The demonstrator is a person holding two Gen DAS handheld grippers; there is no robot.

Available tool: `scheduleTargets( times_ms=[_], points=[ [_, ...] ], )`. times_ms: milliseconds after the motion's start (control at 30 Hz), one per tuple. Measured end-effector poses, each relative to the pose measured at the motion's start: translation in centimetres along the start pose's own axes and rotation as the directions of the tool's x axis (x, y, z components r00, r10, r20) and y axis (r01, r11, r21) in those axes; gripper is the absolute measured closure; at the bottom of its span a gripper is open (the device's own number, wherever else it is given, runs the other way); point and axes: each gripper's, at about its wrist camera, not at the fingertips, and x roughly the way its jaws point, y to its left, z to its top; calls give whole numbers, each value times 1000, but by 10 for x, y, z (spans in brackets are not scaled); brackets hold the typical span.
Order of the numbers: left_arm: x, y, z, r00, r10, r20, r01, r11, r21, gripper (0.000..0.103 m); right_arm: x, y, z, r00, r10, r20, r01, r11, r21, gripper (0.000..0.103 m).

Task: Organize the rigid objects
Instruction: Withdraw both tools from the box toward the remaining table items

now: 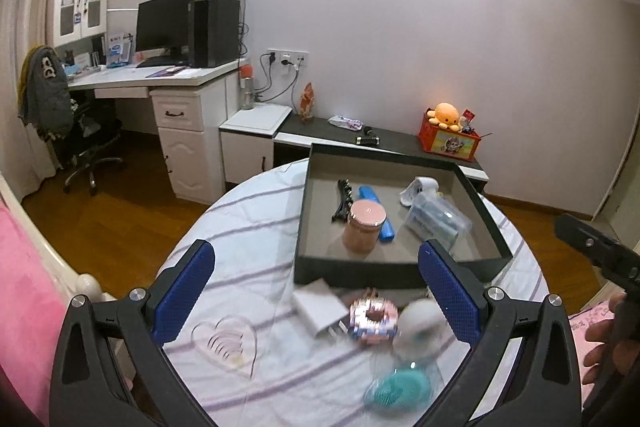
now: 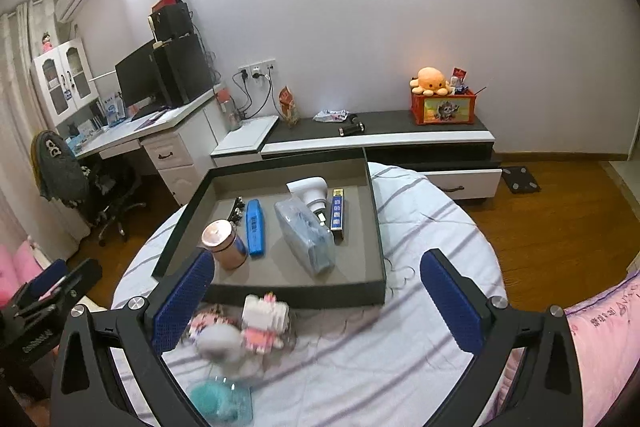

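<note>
While most of the rigid things already lie inside the dark tray (image 2: 376, 227), a few remain on the striped cloth of the round tabletop (image 2: 420, 227) in front of it. Within the tray's grey floor sit a pink-lidded jar (image 2: 224, 243) near the front left, a blue bar (image 2: 255, 227) just beside it, a bundle of black clips (image 2: 237, 207) behind, a clear plastic case (image 2: 306, 235) lying at an angle in the middle, a white handheld device (image 2: 310, 191) behind that case, and a slim yellow-topped box (image 2: 338, 213) to its right.

Just outside the tray's front wall, blurred, are a pink-and-white block figure (image 2: 266, 321), a pale round object (image 2: 224, 345) touching it, and a teal brush in clear packaging (image 2: 218, 401) nearest the camera. From the left wrist view a white charger plug (image 1: 320, 309) also lies beside the block figure, and a clear heart-shaped piece (image 1: 224, 343) rests on the cloth to the left.

Both sets of tongs hang above this loose group. The left tongs (image 1: 316, 291) stand wide apart with nothing between the blue pads. The right tongs (image 2: 316, 297) are likewise spread to their fullest, gripping nothing.

Beyond the tabletop are a low black-and-white cabinet (image 2: 400, 137) carrying an orange crate (image 2: 442, 107) with an orange plush octopus (image 2: 430, 79), and a white desk (image 2: 168, 131) with a monitor (image 2: 134, 77).
</note>
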Motion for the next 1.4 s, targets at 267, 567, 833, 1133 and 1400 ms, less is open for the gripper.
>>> scheduleTargets(
  times_ms=[267, 567, 833, 1133, 1400],
  points=[
    [-24, 2, -25, 1000, 16, -17, -16, 1000, 4, 0, -38, -4, -42, 1000, 7, 2, -8, 1000, 12, 0],
    [-35, -5, -47, 999, 4, -50, -3, 1000, 26, 0, -42, -7, -70, 999, 6, -47, -5, 1000, 14, 0],
    [-39, -6, -46, 999, 1, -46, 0, 1000, 24, 0, -49, -2, -71, 999, 9, -37, -9, 1000, 5, 0],
    [-38, -1, -50, 998, 12, -59, -11, 1000, 16, 0, -48, 4, -71, 999, 13, -49, -13, 1000, -15, 0],
    [-24, 7, -63, 994, 31, -108, -30, 999, 12, 0, -26, 18, -86, 992, 39, -123, -47, 997, -59, 0]
  ],
)
